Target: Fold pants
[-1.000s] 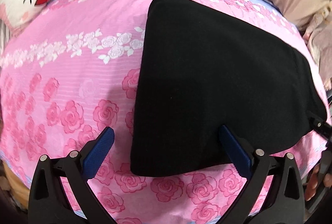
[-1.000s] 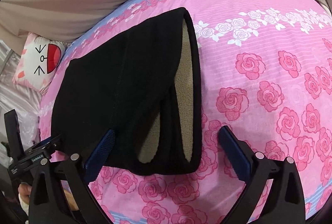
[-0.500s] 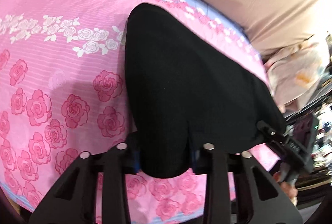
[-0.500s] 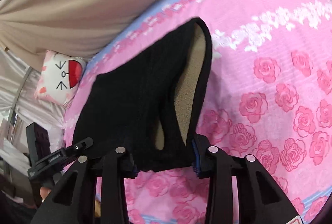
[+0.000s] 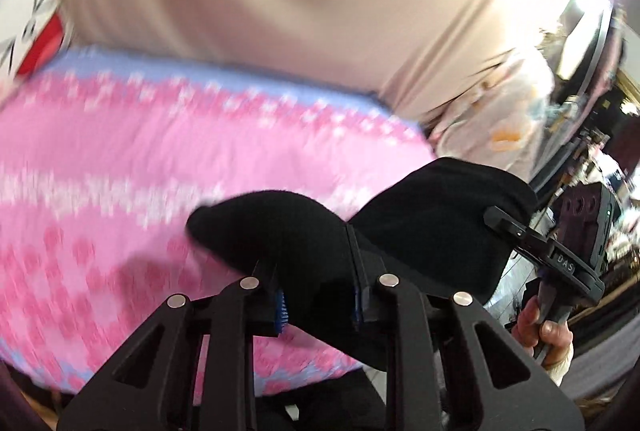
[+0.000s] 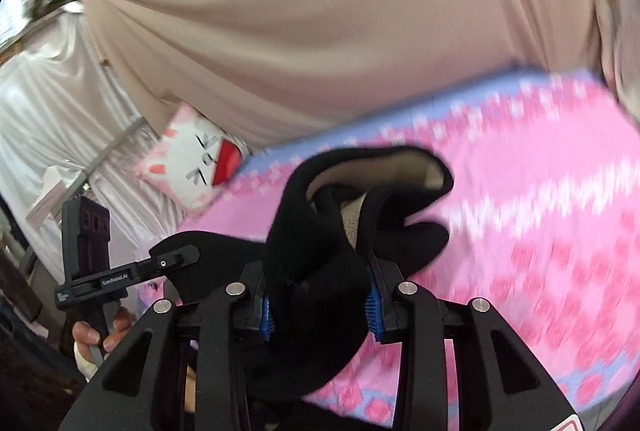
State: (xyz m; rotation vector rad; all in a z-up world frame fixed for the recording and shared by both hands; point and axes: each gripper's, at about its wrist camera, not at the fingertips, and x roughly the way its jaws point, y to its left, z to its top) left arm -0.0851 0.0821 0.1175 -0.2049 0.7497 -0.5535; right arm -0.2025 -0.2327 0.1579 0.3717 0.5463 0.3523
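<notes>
Black fleece-lined pants (image 6: 320,271) hang clamped in both the left gripper (image 5: 318,305) and the right gripper (image 6: 318,315), whose jaws have just closed, tilted toward twelve o'clock over the pink bedspread (image 5: 120,191).

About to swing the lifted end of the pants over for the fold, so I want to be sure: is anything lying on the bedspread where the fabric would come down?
Nothing visible does. The black pants hang clamped in both hand-held grippers, and the pink floral bedspread beyond them looks bare, though it is blurred. The cat-face pillow sits off at the far edge, away from the fold.

Bed (image 5: 120,167) spread with a pink rose-print sheet edged in pale blue; a white cartoon-face cushion (image 6: 196,167) rests at its far corner.
</notes>
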